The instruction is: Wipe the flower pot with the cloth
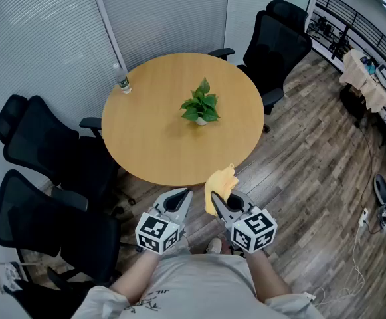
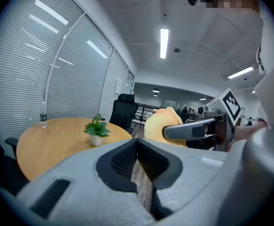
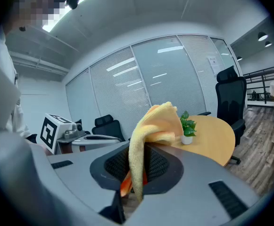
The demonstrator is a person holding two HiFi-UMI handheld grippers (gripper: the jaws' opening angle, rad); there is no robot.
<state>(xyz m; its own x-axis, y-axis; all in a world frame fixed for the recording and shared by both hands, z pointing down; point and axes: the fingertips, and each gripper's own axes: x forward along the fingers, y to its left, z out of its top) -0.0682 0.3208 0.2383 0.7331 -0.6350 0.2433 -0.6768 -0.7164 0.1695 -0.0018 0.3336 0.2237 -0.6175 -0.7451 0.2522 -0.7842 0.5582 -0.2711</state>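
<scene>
A small green plant in a white flower pot [image 1: 200, 119] stands near the middle of the round wooden table [image 1: 153, 145]; the pot [image 2: 96, 141] also shows in the left gripper view and the pot [image 3: 186, 139] in the right gripper view. My right gripper [image 1: 220, 200] is shut on a yellow cloth [image 1: 220, 183], held in front of the table's near edge, well short of the pot. The cloth [image 3: 151, 135] drapes over the right jaws. My left gripper [image 1: 177, 202] is shut and holds nothing, beside the right one. The cloth [image 2: 161, 124] bulges to its right.
A clear plastic bottle [image 1: 121, 82] stands at the table's far left edge. Black office chairs [image 1: 43, 151] stand to the left and more chairs [image 1: 279, 42] at the far right. Frosted glass walls [image 1: 60, 25] lie behind the table. Wood floor [image 1: 312, 178] spreads right.
</scene>
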